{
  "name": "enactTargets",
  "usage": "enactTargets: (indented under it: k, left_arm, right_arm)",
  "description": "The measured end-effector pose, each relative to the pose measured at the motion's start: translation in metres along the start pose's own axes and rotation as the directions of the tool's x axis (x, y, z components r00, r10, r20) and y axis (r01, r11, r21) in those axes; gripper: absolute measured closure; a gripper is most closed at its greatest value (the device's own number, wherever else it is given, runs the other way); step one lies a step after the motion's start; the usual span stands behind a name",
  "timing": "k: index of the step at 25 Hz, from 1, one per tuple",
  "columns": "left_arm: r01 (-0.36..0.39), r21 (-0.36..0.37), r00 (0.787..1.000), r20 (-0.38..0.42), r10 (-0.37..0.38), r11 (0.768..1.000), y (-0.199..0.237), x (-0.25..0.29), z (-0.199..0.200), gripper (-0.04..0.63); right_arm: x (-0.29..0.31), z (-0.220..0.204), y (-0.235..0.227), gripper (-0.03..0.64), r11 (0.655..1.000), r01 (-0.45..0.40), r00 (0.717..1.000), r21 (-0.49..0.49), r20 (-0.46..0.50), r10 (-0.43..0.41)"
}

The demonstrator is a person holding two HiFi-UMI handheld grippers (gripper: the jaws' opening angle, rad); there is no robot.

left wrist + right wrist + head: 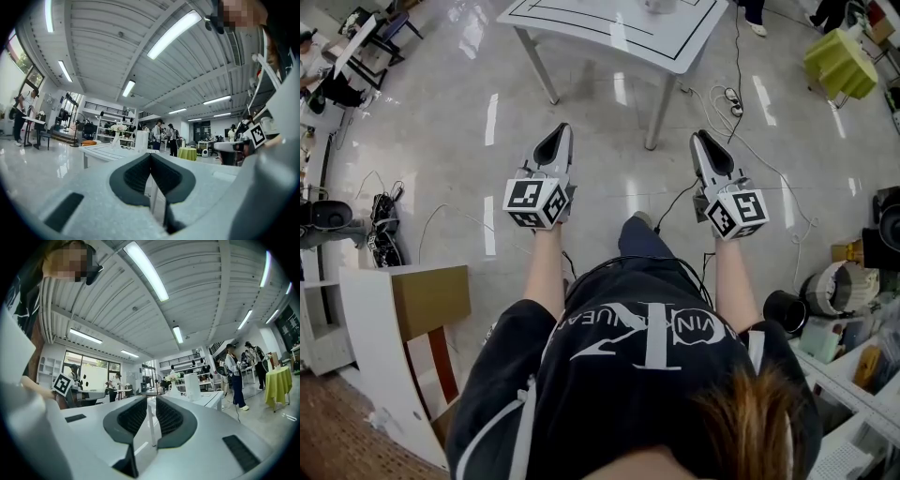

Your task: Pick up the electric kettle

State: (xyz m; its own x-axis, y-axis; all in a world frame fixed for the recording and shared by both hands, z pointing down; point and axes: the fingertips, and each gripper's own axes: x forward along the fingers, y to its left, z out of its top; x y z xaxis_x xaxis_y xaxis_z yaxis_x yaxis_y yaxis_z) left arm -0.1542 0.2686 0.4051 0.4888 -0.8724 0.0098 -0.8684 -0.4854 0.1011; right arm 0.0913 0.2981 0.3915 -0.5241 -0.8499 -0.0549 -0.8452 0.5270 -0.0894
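Kettle (192, 386), judged to be the white upright vessel, stands on the table (213, 396) well ahead of both jaws, out of reach. Left gripper (150, 155): jaws closed, empty. Right gripper (151, 400): jaws slightly parted, nothing between them. Good practice: step closer, widen the jaws fully, then bring them level around handle or body before closing.

From above: a person (642, 375) holds left gripper (561, 133) and right gripper (702, 141) side by side over a shiny floor (441, 122), pointing toward a white table (670, 39).
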Motion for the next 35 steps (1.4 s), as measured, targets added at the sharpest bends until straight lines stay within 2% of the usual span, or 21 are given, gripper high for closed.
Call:
enactTargets:
  k: [5, 10, 15, 23, 35]
  left_arm:
    - [0.002, -0.013, 1.0, -0.006, -0.002, 1.0, 0.007, 0.005, 0.001, 0.586]
    - [-0.008, -0.022, 1.0, -0.017, 0.008, 1.0, 0.024, 0.015, -0.002, 0.586]
    - [-0.024, -0.037, 0.999, -0.028, 0.023, 0.999, 0.049, 0.039, -0.007, 0.586]
    - [0.023, -0.012, 0.999, -0.037, -0.024, 1.0, 0.07, 0.094, 0.0, 0.586]
    - [0.013, -0.014, 0.999, -0.04, -0.013, 1.0, 0.107, 0.161, 0.011, 0.586]
  right_arm:
    - [0.012, 0.002, -0.005, 0.473, 1.0, 0.004, 1.0, 0.003, -0.015, -0.003]
    - [0.033, 0.0, -0.015, 0.433, 1.0, 0.021, 0.999, 0.012, -0.031, -0.02]
    - [0.063, -0.008, -0.028, 0.428, 0.999, 0.024, 0.999, 0.024, -0.045, -0.023]
    - [0.112, -0.011, -0.057, 0.425, 0.999, 0.03, 0.998, 0.04, -0.048, -0.028]
    - [0.176, -0.012, -0.1, 0.422, 0.998, 0.024, 0.998, 0.052, -0.061, -0.02]
